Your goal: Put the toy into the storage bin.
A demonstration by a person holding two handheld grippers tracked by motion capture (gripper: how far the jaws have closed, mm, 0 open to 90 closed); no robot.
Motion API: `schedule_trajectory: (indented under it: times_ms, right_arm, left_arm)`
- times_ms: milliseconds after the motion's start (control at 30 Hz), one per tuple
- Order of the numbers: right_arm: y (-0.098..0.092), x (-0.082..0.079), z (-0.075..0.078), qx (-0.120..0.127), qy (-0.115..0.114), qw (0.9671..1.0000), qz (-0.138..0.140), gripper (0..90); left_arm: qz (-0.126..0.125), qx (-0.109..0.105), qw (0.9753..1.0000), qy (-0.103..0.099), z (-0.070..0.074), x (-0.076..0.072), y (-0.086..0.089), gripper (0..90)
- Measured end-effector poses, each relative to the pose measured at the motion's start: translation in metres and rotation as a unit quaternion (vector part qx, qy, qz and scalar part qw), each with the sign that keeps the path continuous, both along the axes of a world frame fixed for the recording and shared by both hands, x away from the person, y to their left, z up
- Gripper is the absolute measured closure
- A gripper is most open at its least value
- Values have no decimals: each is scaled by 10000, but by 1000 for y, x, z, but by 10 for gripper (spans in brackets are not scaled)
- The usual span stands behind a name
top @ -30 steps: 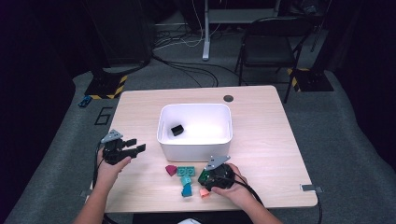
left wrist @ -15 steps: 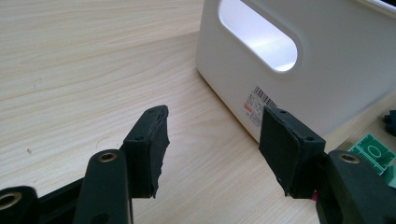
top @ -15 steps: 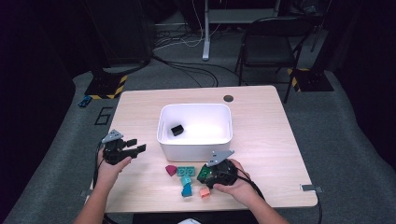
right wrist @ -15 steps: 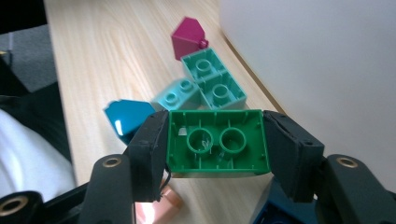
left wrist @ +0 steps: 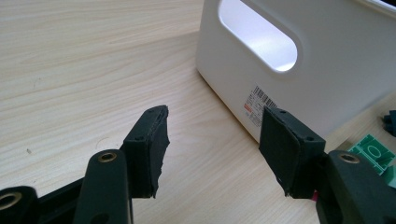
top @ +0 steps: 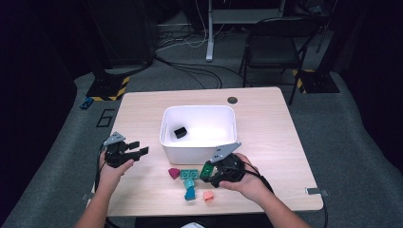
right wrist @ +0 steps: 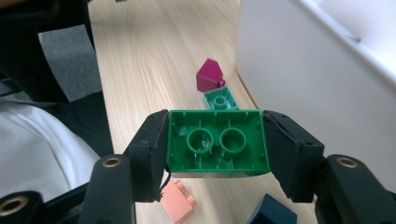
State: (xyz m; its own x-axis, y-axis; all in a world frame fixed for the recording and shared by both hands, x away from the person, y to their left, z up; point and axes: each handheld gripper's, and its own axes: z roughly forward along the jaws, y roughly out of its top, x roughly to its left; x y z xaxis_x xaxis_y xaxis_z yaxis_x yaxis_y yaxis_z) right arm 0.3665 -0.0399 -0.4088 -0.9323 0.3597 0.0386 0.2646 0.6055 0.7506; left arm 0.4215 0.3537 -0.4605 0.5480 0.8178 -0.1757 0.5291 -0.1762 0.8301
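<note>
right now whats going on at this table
A person is sorting toy bricks with a handheld gripper in each hand. The right gripper is shut on a green brick, held hollow underside toward its camera, just in front of the white bin. A black block already lies in the bin. A magenta brick, teal bricks, a blue brick and a salmon brick wait on the wooden table. The left gripper is open and empty, beside the bin.

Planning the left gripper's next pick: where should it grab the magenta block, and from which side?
Grip the magenta block low, across its flat side walls, coming from above on its table-edge side. Its top slopes, so pads could slip there, and the teal brick sits against its other side.
</note>
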Motion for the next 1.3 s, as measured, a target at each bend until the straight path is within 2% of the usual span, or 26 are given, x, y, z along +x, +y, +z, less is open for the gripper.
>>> schedule_trajectory:
  times_ms: [267, 700, 933, 1300]
  right_arm:
    - [-5, 8, 30, 92, 59, 9999, 13, 426]
    - [-4, 27, 61, 155, 19, 9999, -56, 426]
    - [-1, 42, 71, 159, -4, 9998, -139, 426]
    - [9, 66, 76, 153, -24, 9994, -297, 426]
  left_arm:
    - [-5, 8, 10000, 3, 0, 0, 0, 418]
    - [-6, 7, 10000, 5, 0, 0, 0, 418]
    - [-3, -2, 10000, -2, 0, 0, 0, 418]
    - [-10, -15, 10000, -4, 0, 0, 1, 418]
